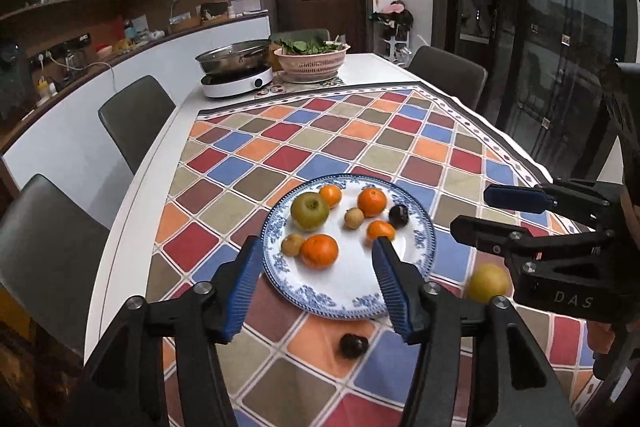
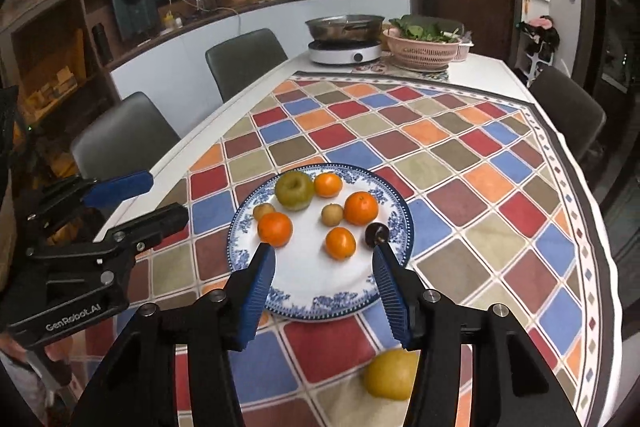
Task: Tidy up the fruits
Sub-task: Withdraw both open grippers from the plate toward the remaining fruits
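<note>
A blue-and-white plate (image 1: 352, 291) (image 2: 320, 295) sits on the checked tablecloth. It holds a green apple (image 1: 310, 211) (image 2: 294, 191), several oranges (image 1: 319, 250) (image 2: 275, 229), two small brown fruits (image 1: 354, 217) (image 2: 332, 214) and a dark plum (image 1: 399, 215) (image 2: 376, 234). Another dark plum (image 1: 353, 345) lies on the cloth in front of the plate. A yellow fruit (image 1: 488, 283) (image 2: 390, 379) lies on the cloth to the plate's right. My left gripper (image 1: 316, 259) is open and empty over the plate's near side. My right gripper (image 2: 324, 263) (image 1: 476, 211) is open and empty, also above the plate's near edge.
At the table's far end stand an induction cooker with a steel pot (image 1: 236, 67) (image 2: 344, 39) and a pink basket of greens (image 1: 312, 61) (image 2: 422, 47). Grey chairs (image 1: 136, 119) (image 2: 244, 63) line the left side, and one (image 1: 448, 75) stands at the right.
</note>
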The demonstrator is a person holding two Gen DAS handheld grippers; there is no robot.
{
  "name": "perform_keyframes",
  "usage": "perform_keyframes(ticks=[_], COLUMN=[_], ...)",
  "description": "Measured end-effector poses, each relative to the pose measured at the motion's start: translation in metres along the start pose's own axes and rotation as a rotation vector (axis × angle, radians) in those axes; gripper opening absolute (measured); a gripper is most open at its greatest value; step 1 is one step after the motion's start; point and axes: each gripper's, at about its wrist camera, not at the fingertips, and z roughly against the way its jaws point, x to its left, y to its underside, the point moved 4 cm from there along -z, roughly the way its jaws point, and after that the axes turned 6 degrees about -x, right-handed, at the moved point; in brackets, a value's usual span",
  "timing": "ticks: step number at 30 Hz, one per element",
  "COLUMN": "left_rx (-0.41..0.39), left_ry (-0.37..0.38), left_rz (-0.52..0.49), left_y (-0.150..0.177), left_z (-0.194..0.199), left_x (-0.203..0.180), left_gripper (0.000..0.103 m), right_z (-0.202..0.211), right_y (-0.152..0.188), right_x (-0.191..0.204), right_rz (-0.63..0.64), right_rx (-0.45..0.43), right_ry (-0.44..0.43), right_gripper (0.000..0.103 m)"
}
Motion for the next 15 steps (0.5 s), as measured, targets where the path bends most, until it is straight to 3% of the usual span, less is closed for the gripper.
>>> perform_keyframes(ticks=[4, 15], left_rx=[-0.016, -0.002], left_ry=[-0.005, -0.001], left_rz=[0.004, 0.030], left_y=[0.007, 0.035], left_z=[0.018, 0.047], left_x=[-0.007, -0.022], left_gripper=[0.059, 0.067], right_z=[0.019, 0.052], right_y=[0.006, 0.033], right_x=[0.001, 0.003], right_rz=[-0.010, -0.017], right_rx=[-0.019, -0.014], right_ry=[0.006, 0.041], right_gripper=[0.060, 0.061])
